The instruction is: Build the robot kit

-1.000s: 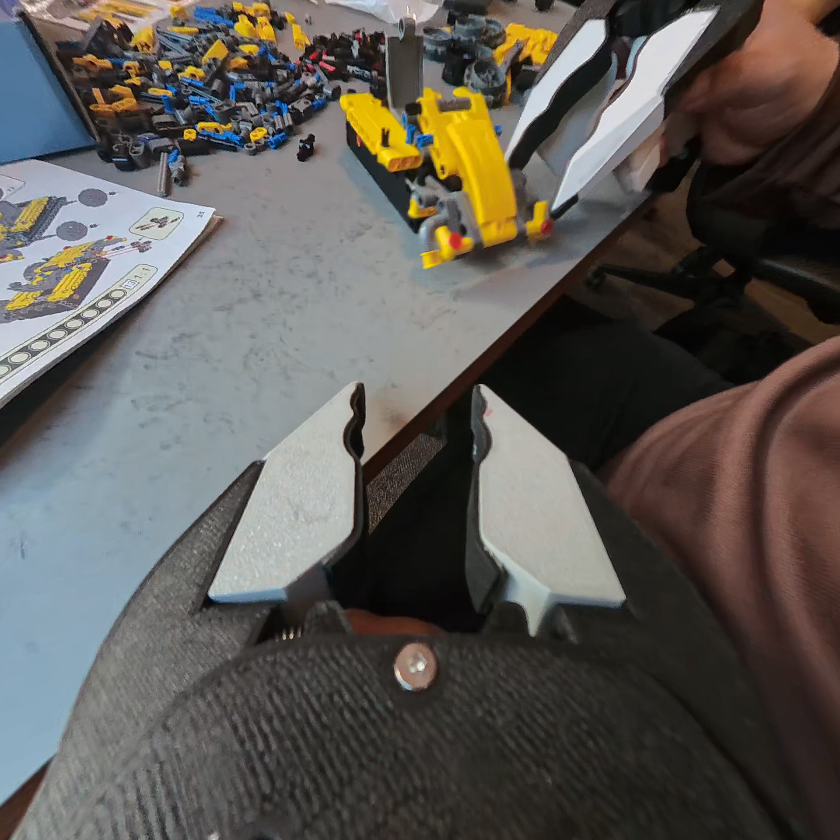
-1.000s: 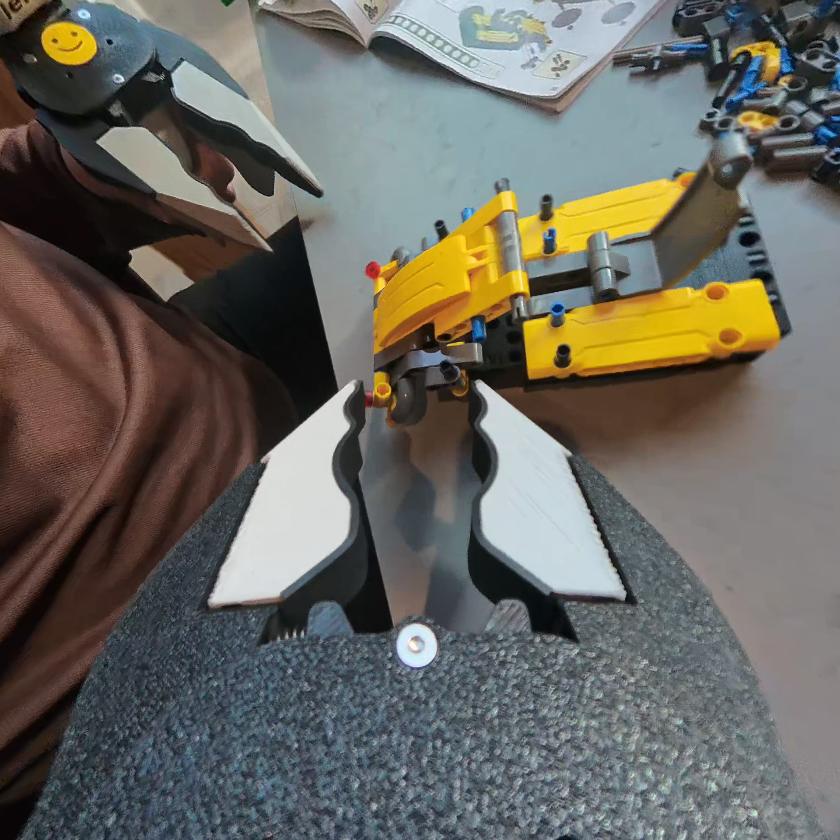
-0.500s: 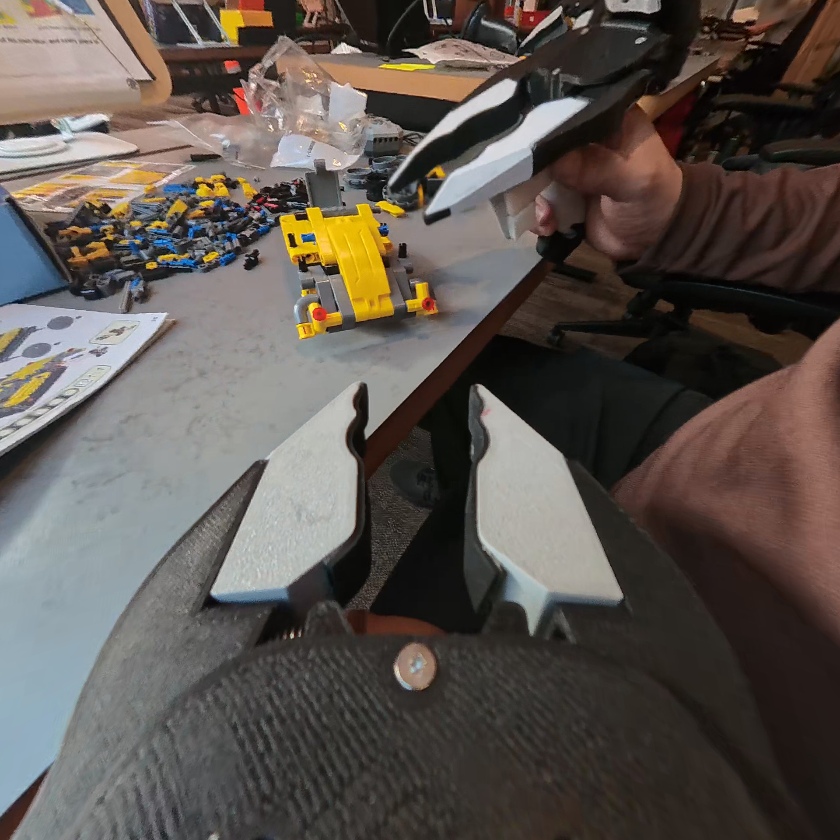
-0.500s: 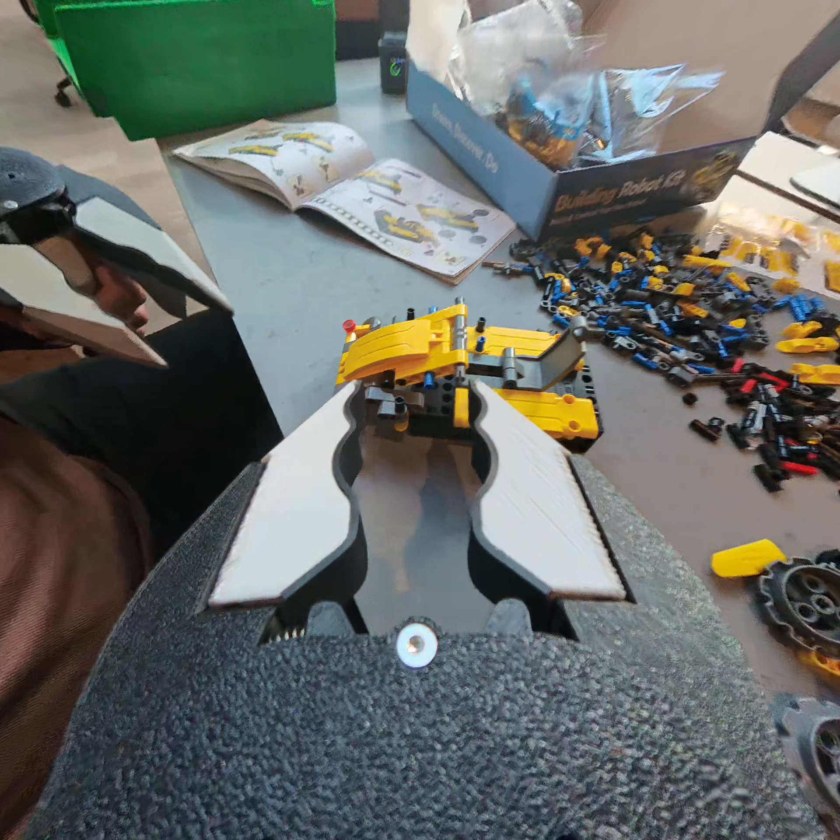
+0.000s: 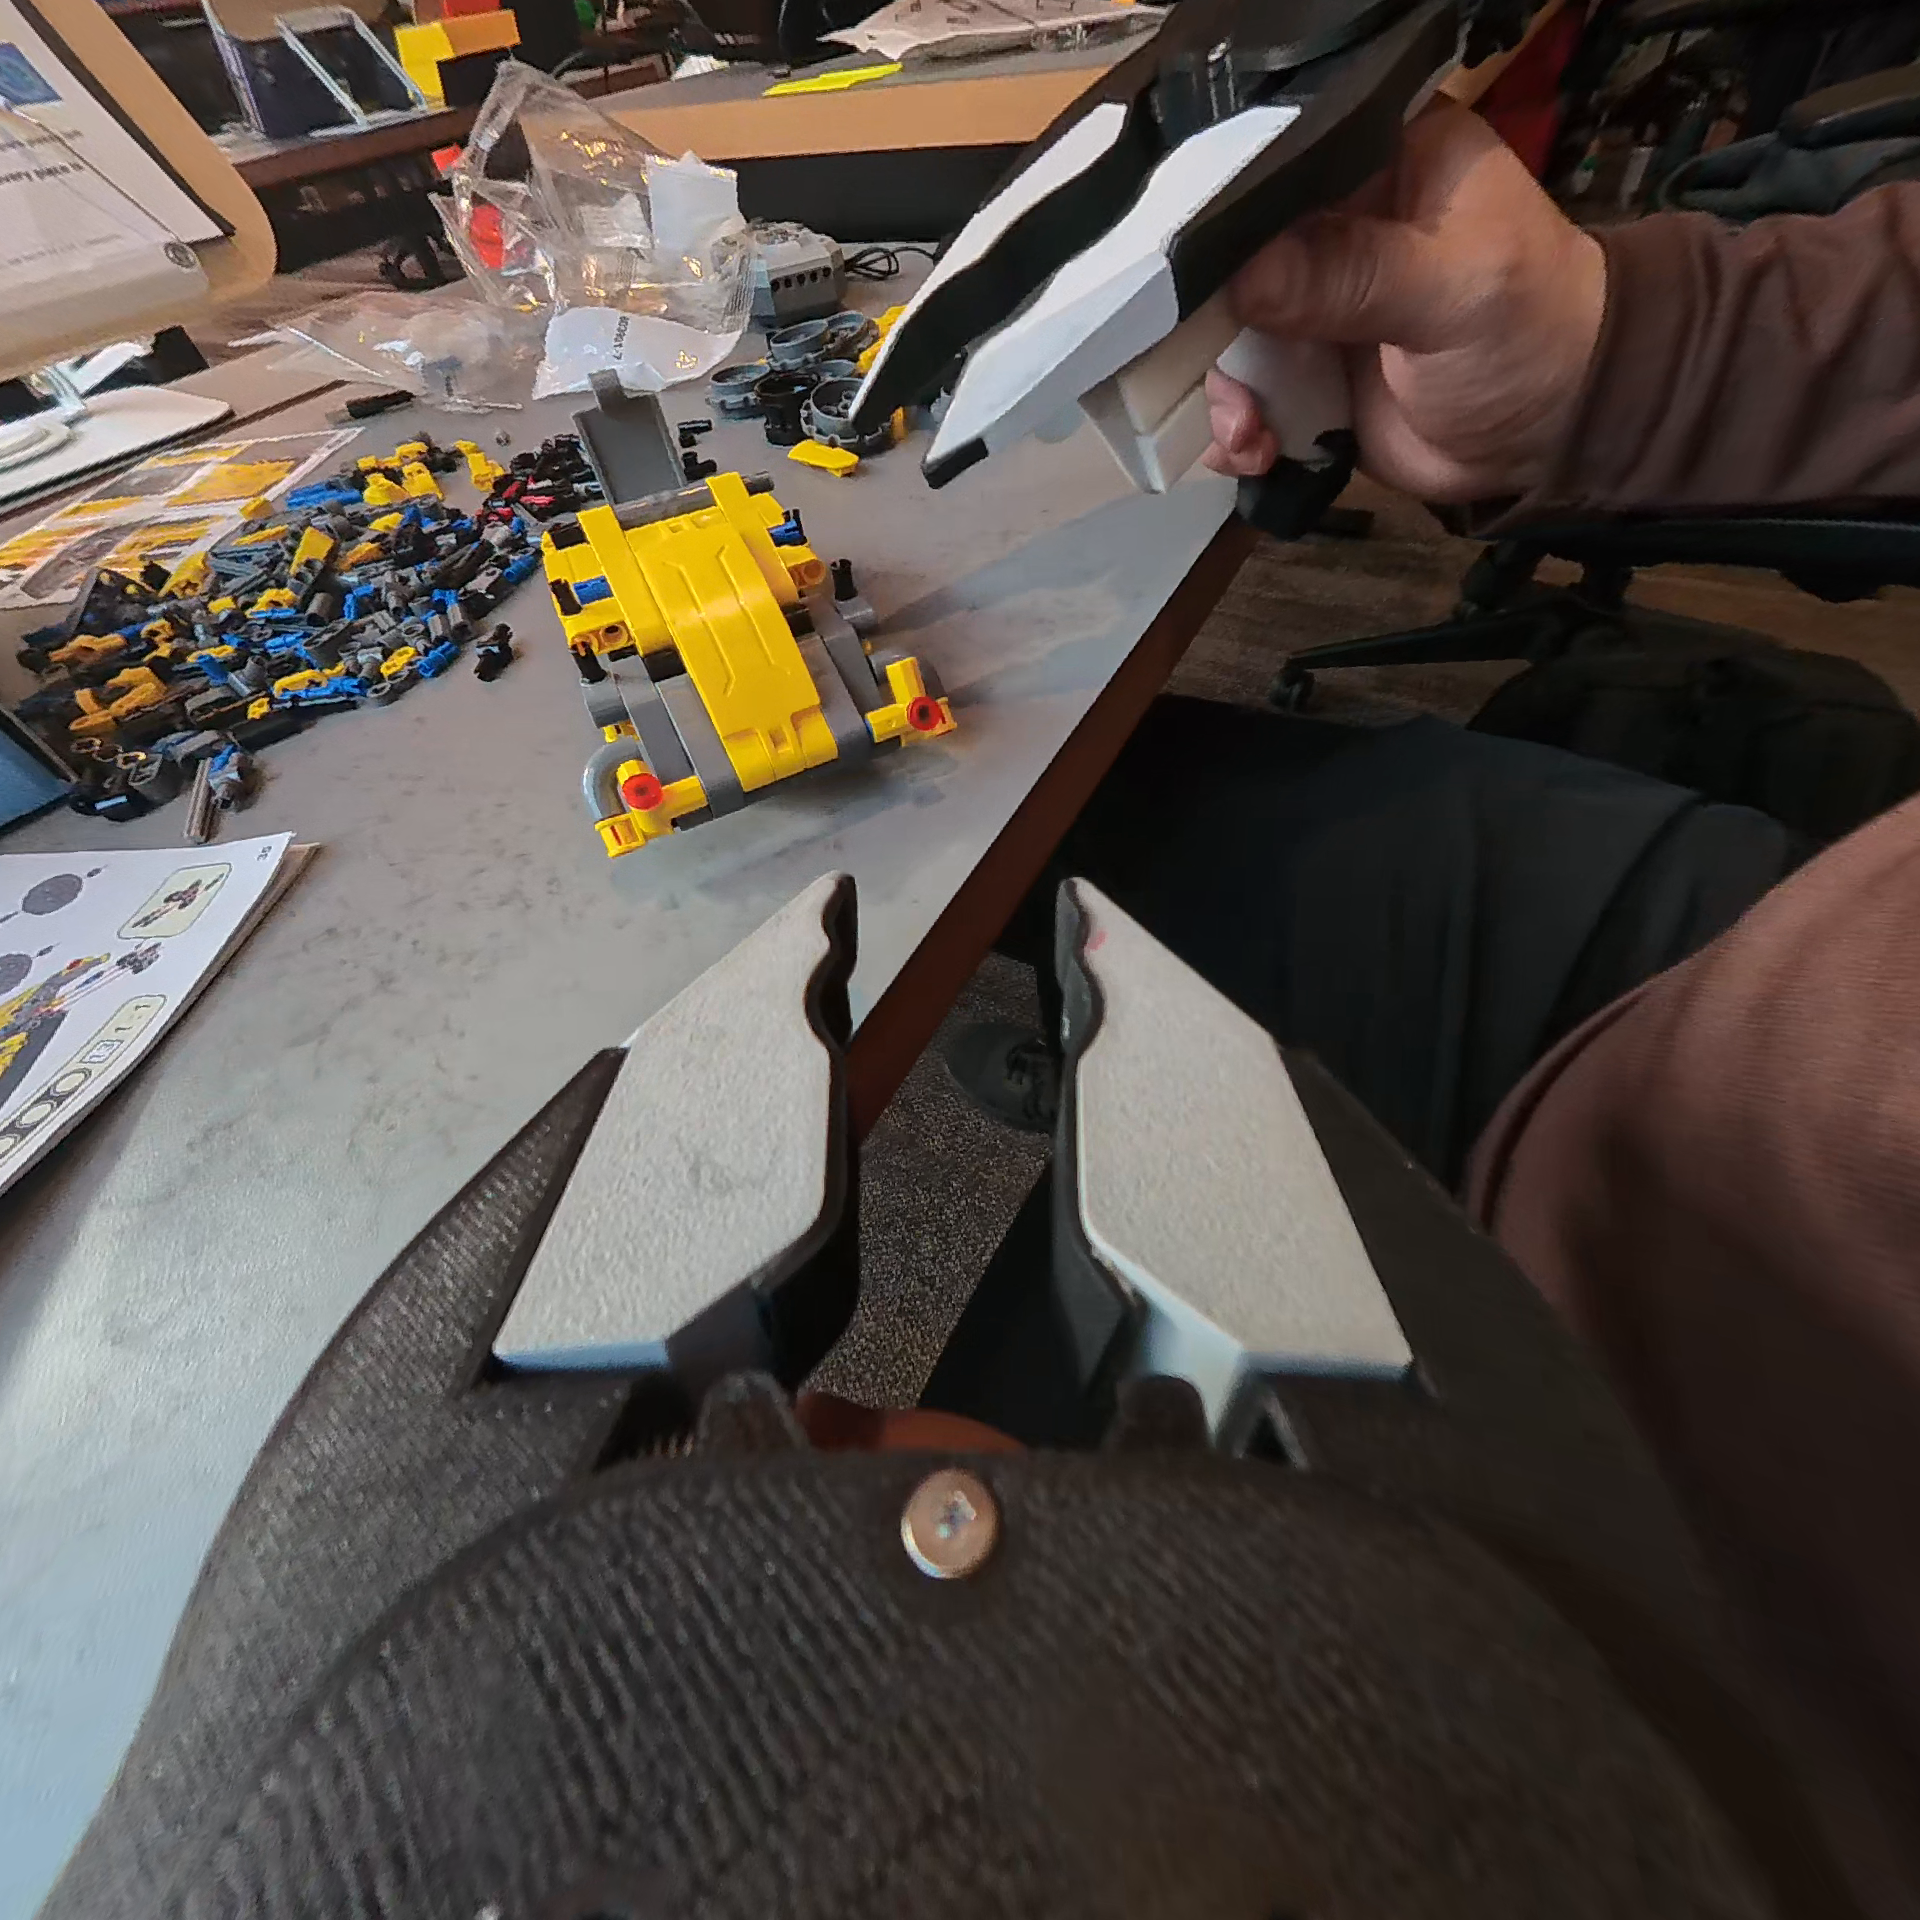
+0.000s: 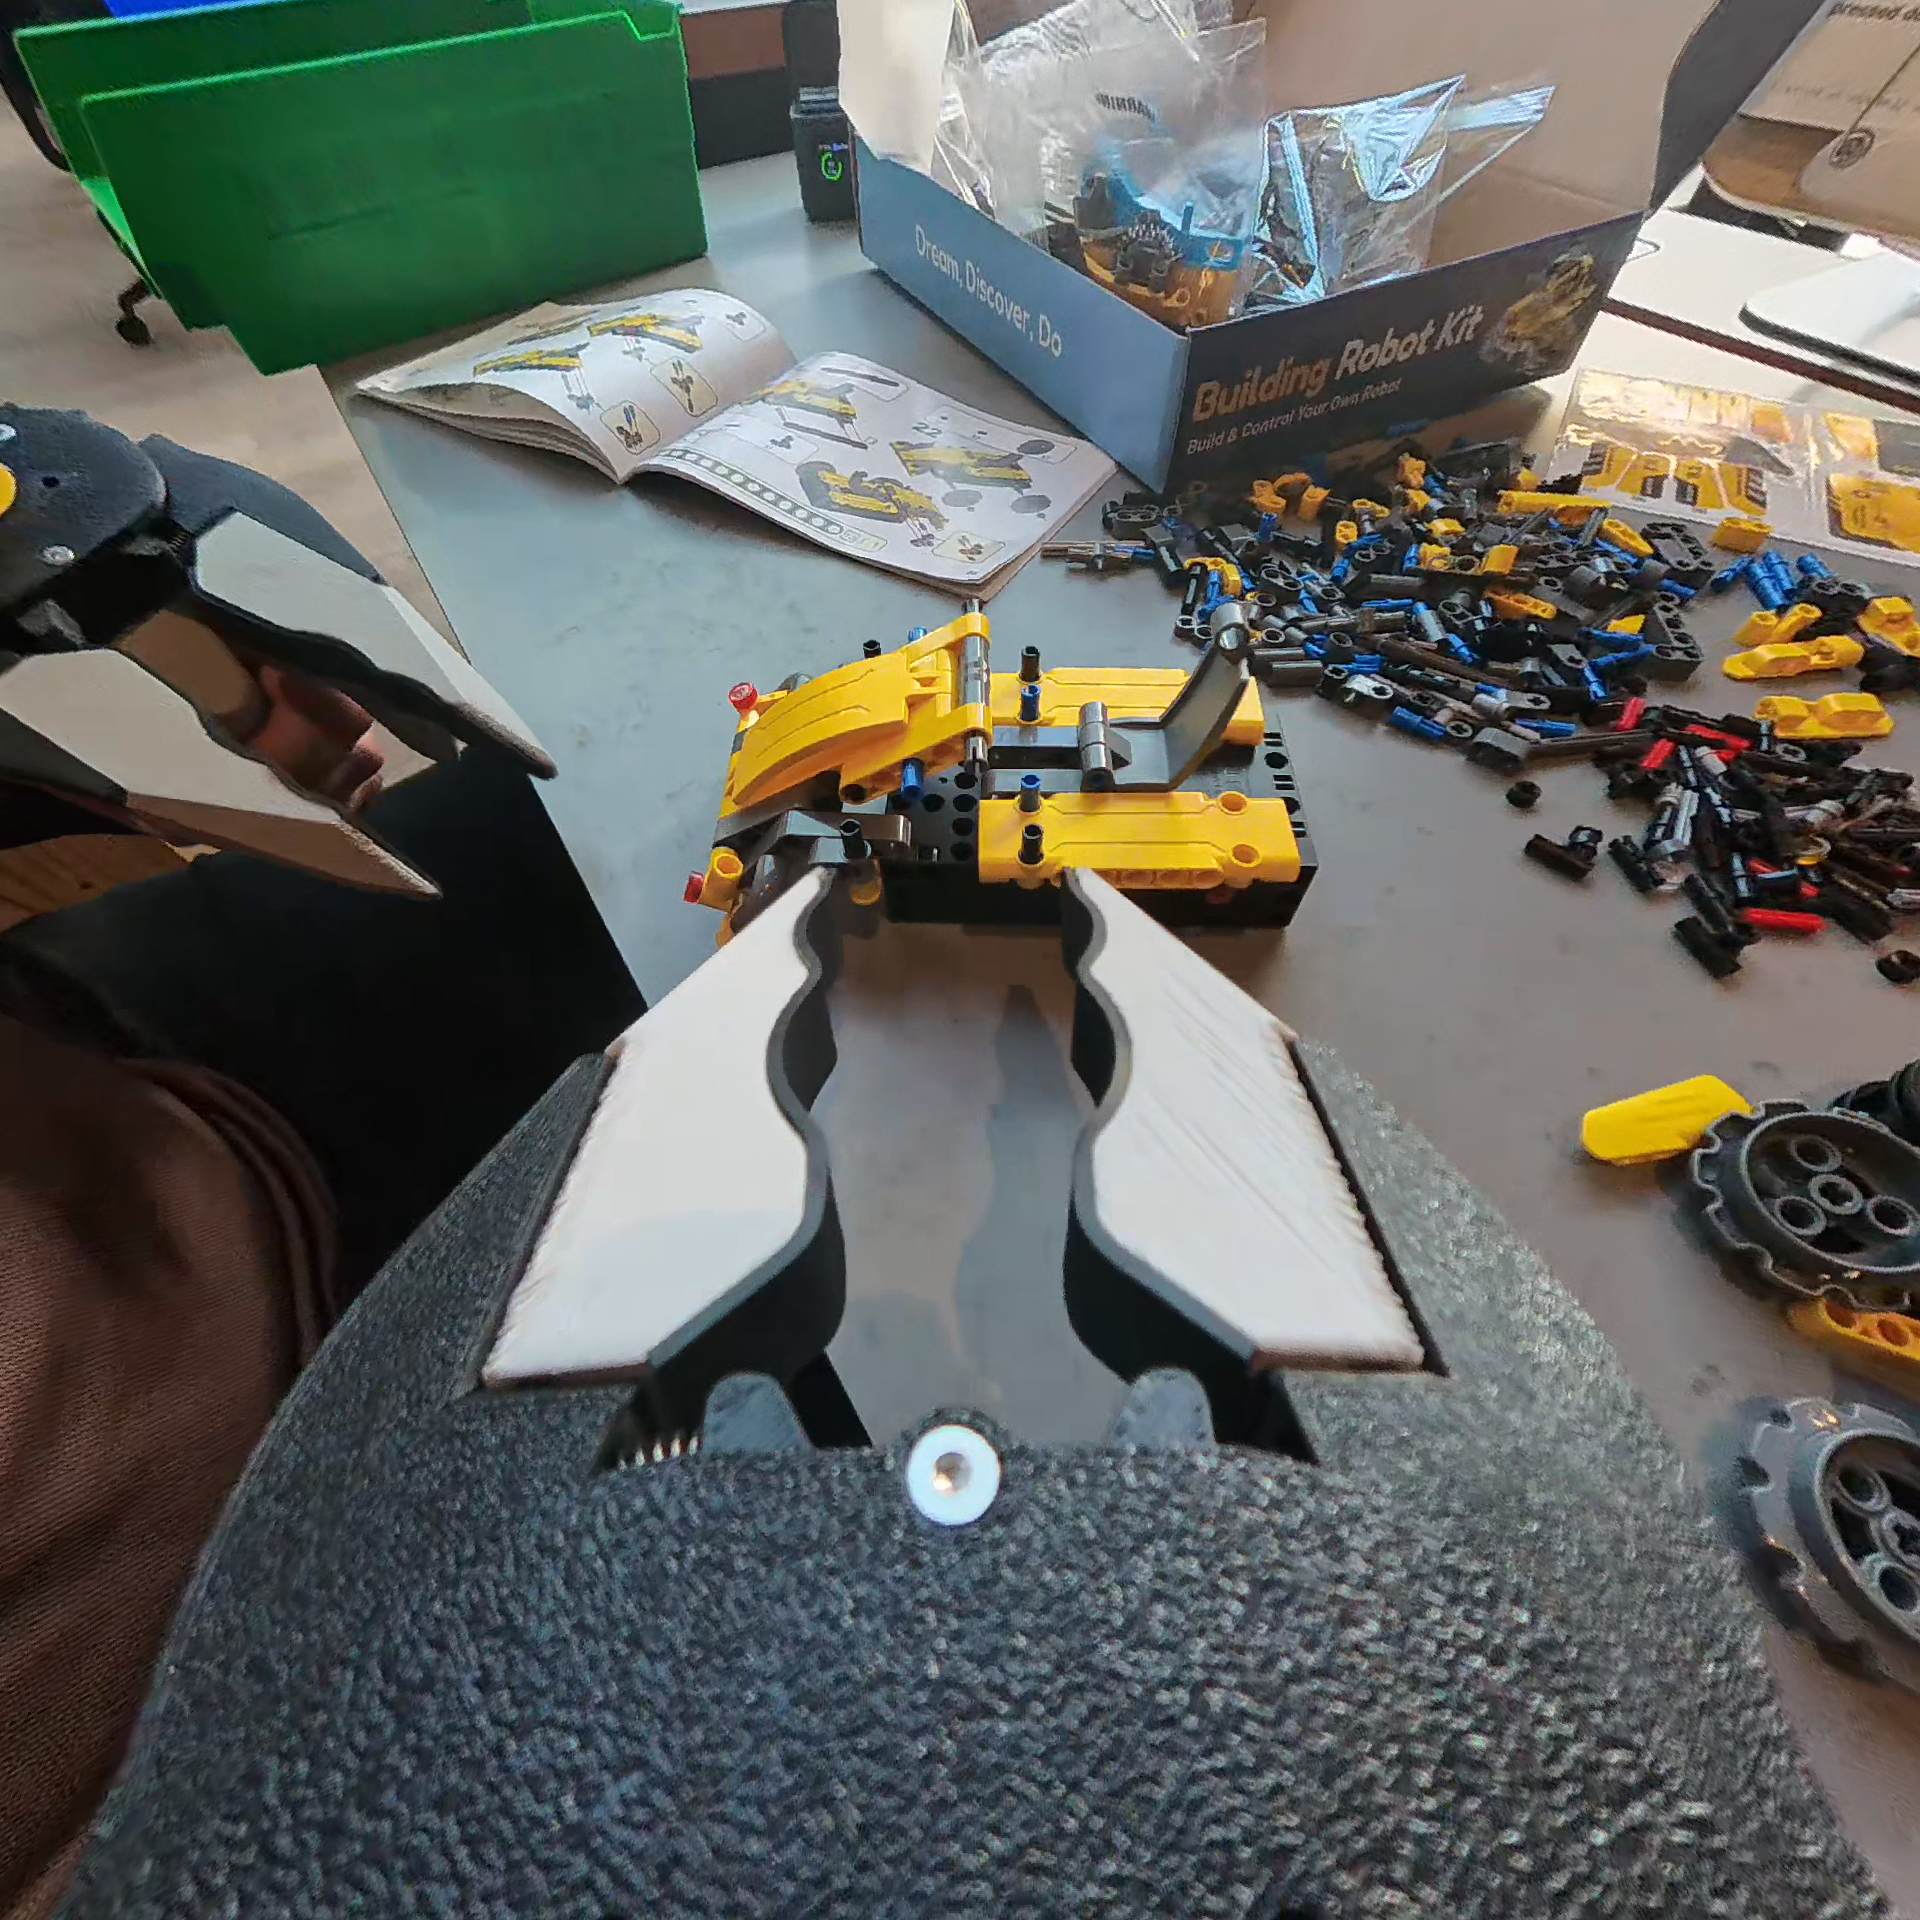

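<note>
A partly built yellow, grey and black brick vehicle (image 5: 717, 644) sits on the grey table (image 5: 364, 1039) near its front edge; it also shows in the right wrist view (image 6: 1008, 790), with a grey flap raised at its back. My left gripper (image 5: 951, 925) is open and empty over the table's edge, short of the vehicle. My right gripper (image 6: 945, 904) is open and empty, held above the table with its tips just short of the vehicle's side. In the left wrist view the right gripper (image 5: 909, 442) hangs in a hand, up and right of the vehicle.
A heap of loose small bricks (image 6: 1558, 623) lies past the vehicle. An open instruction booklet (image 6: 748, 426), an open blue kit box (image 6: 1195, 301) with plastic bags, black wheels (image 6: 1808, 1205) and a green bin (image 6: 384, 177) stand around. A person's lap and chair are beside the table. The left gripper's tips are roughly 12 centimetres from the right gripper's.
Both grippers have pulled back and lifted away from the vehicle, which now looks farther off. Both stayed open. The vehicle has not moved on the table.
</note>
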